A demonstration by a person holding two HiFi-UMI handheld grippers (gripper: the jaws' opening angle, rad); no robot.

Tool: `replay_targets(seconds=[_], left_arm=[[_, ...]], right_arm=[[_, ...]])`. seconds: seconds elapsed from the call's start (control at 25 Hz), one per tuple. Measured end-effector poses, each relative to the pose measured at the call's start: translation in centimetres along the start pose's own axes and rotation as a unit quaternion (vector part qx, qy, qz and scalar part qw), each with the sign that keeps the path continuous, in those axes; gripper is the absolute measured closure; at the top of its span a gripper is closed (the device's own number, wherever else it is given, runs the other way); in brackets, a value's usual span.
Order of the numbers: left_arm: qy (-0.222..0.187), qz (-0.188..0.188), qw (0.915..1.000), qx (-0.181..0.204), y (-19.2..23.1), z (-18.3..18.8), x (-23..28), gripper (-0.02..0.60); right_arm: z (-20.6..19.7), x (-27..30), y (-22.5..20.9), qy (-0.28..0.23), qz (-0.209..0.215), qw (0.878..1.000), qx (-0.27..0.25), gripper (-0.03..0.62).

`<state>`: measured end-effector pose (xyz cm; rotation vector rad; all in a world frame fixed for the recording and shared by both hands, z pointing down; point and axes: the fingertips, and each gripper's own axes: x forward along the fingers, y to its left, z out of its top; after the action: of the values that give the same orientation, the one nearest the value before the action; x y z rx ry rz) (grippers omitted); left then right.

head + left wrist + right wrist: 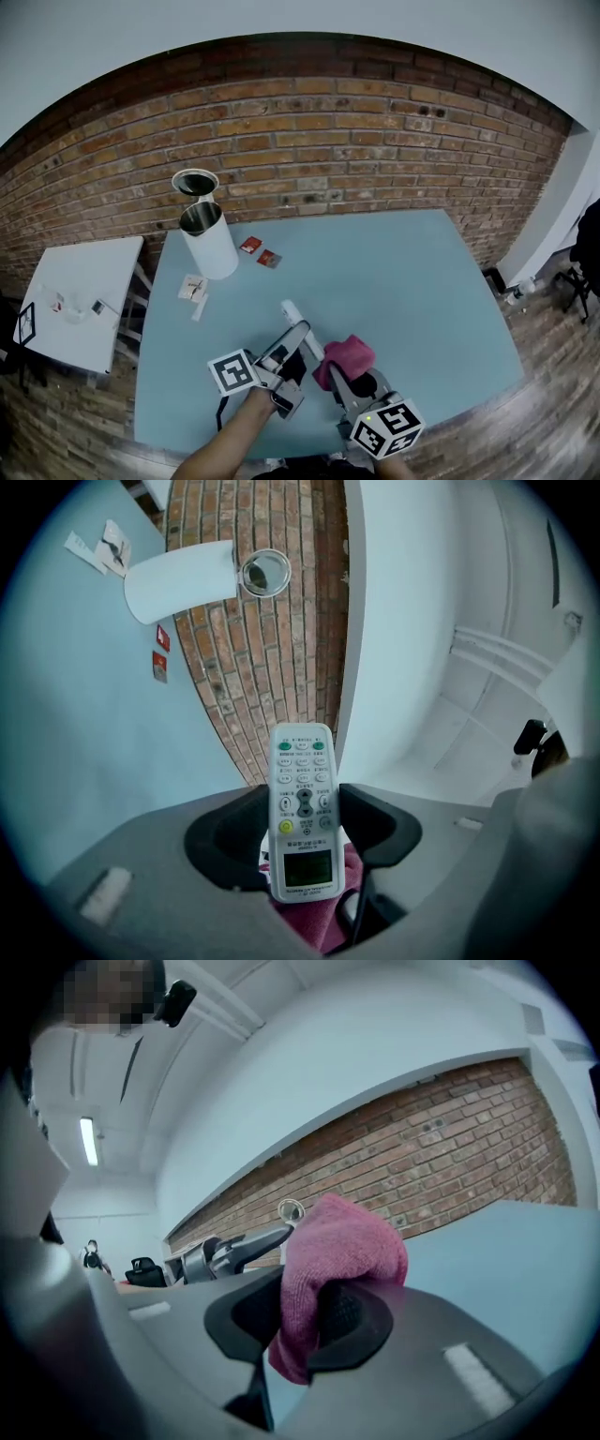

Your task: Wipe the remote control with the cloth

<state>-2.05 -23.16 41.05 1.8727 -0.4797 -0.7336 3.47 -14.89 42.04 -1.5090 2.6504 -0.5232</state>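
Observation:
A white remote control point(302, 803) with a small screen and rows of buttons stands between the jaws of my left gripper point(302, 829), which is shut on it; its far end points away. In the head view the remote point(300, 330) sticks out of the left gripper point(292, 351) above the pale blue table point(403, 272). A pink cloth point(330, 1265) is bunched between the jaws of my right gripper point(300, 1321), which is shut on it. In the head view the cloth point(345, 357) sits right beside the remote, in the right gripper point(337, 375). A bit of pink shows under the remote.
A white cylinder bin point(210, 242) with an open lid point(195, 183) stands at the table's back left. Two small red packets point(259, 251) and a paper slip point(193, 289) lie near it. A white side table point(80, 295) stands left. A brick wall point(309, 150) runs behind.

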Motion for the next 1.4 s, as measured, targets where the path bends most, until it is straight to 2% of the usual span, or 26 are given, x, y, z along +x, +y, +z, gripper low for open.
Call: replay_targets(seconds=[0.12, 0.24, 0.64, 0.88, 1.04, 1.16, 1.4], left_arm=[[-0.008, 0.019, 0.9998, 0.009, 0.3, 0.0, 0.0, 0.345], [-0.002, 0.046, 0.9981, 0.040, 1.1, 0.1, -0.1, 0.345], [0.049, 0.103, 0.9870, 0.114, 2.6, -0.9, -0.3, 0.345], [0.078, 0.106, 0.9815, 0.139, 2.6, -1.9, -0.4, 0.345], [0.099, 0.112, 0.9736, 0.173, 2.8, -2.3, -0.4, 0.345], [0.118, 0.100, 0.9689, 0.193, 2.3, -2.9, 0.0, 0.345], [0.161, 0.092, 0.9502, 0.251, 1.4, -4.0, 0.5, 0.345]], right_arm=[[0.1, 0.1, -0.4, -0.014, -0.006, 0.999, 0.040, 0.531], [0.9, 0.2, -0.5, -0.031, -0.008, 0.998, 0.061, 0.531], [2.2, 0.2, -0.9, -0.037, -0.007, 0.998, 0.042, 0.531], [3.6, 0.3, -0.5, -0.045, -0.002, 0.999, 0.019, 0.531], [5.1, 0.3, -0.3, -0.056, 0.006, 0.998, 0.005, 0.531], [6.0, 0.4, -0.1, -0.063, 0.009, 0.998, -0.012, 0.531], [8.0, 0.4, -0.4, -0.070, 0.008, 0.997, -0.040, 0.531]])
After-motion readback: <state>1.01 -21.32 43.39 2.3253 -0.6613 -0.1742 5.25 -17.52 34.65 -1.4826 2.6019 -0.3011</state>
